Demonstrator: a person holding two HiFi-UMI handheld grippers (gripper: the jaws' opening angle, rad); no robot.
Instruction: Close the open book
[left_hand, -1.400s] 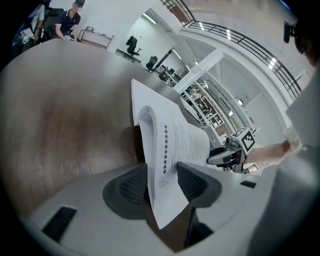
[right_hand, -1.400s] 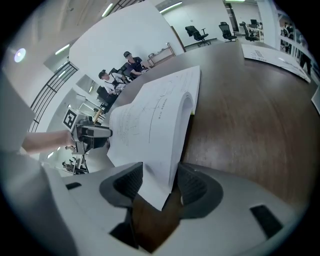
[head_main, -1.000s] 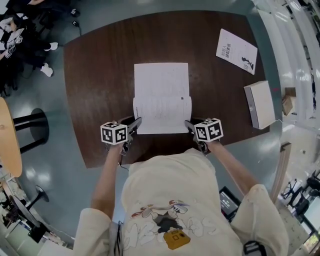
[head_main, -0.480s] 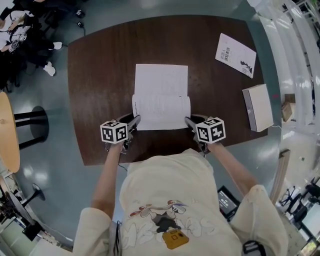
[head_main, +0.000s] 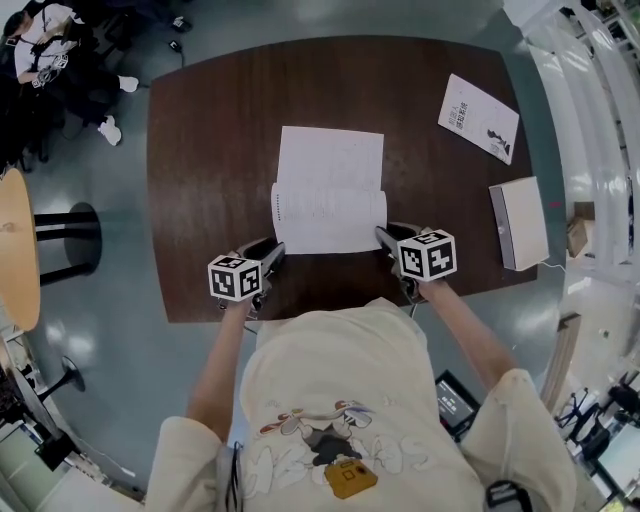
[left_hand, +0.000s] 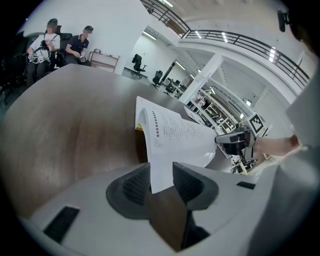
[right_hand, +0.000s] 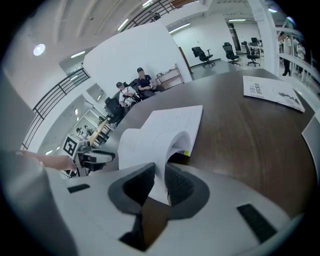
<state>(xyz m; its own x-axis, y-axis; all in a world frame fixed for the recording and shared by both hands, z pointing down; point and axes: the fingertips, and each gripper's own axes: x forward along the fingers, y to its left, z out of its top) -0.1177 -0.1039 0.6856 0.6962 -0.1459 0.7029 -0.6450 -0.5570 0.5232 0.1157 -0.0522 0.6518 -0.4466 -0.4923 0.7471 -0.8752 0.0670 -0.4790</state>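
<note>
At the middle of the tabletop (head_main: 210, 150), the open book (head_main: 328, 205) lies with its near leaves lifted in a curl. At their right corner the right gripper (head_main: 384, 236), jaws just closing, clamps the leaf edge. At the left corner the left gripper (head_main: 273, 250), jaws just opening, stands apart around a loose page corner. Print is too small to read.
</note>
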